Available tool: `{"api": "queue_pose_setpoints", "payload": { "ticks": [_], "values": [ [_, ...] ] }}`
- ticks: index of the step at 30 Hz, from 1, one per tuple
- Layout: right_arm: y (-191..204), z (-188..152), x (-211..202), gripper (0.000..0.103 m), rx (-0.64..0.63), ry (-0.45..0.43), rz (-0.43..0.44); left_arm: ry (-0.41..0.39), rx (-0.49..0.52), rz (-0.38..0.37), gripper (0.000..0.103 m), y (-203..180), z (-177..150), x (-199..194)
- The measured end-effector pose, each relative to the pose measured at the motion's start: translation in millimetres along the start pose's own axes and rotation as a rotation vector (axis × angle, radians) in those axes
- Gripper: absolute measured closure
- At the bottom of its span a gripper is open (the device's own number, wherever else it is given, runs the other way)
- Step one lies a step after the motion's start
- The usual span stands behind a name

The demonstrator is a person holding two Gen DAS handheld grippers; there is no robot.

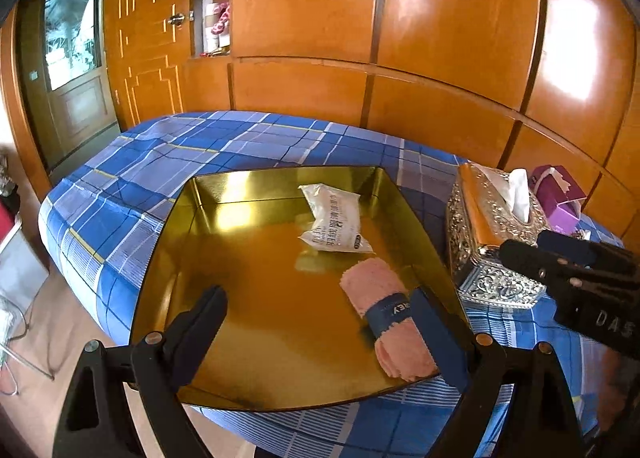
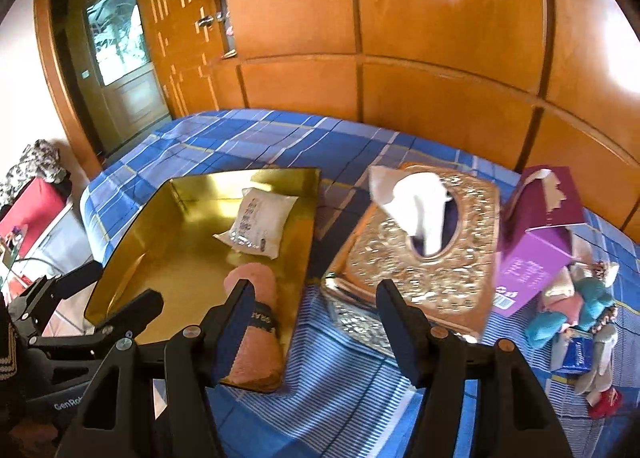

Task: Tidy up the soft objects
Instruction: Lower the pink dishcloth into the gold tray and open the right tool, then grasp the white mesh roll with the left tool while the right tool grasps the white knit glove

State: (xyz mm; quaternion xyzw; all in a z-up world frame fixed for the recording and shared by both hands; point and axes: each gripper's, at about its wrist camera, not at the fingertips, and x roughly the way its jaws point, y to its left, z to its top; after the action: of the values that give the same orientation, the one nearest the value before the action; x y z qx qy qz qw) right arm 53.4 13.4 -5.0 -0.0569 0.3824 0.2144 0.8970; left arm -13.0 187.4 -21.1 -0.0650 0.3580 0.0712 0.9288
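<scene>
The rolled pink towel [image 1: 390, 318] lies inside the gold tray [image 1: 256, 290], against the tray's right wall near its front corner, wrapped by a dark blue band [image 1: 390, 312] with pale lettering too broken to read fully. Further back in the same tray sits a white sealed packet [image 1: 336, 219] printed with dark characters that are too small to make out.

The tray rests on a blue plaid cloth [image 1: 160, 161] covering the table, with glossy orange wood panelling [image 1: 440, 17] behind and a glazed door [image 1: 72, 41] off to the tray's left. Just right of the tray stands an ornate silver tissue box [image 2: 420, 254] with a white tissue [image 2: 416, 201] sticking up; beyond that box a torn purple carton [image 2: 536, 234], then a heap of small soft items in teal, pink and white [image 2: 580, 306].

The left gripper [image 1: 324, 322] hangs over the tray's front with its jaws wide apart and nothing pressed between them — the towel lies just beside its right finger. The right gripper [image 2: 314, 310] has its jaws parted and empty, its left finger in front of the towel, its right one over the silver box. "DAS" shows on the right gripper's body, "GenRob" on the left's.
</scene>
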Motion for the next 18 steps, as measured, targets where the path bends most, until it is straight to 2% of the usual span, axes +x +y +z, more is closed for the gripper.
{"api": "queue_pose_setpoints", "payload": {
  "ticks": [11, 18],
  "values": [
    [-31, -1, -26, 0.039, 0.058, -0.078, -0.061, 0.001, 0.048, -0.013, 0.01, -16, -3, -4],
    [-76, 1, -53, 0.039, 0.112, -0.147, -0.148, -0.003, 0.078, -0.018, 0.01, -25, -4, -7]
  ]
}}
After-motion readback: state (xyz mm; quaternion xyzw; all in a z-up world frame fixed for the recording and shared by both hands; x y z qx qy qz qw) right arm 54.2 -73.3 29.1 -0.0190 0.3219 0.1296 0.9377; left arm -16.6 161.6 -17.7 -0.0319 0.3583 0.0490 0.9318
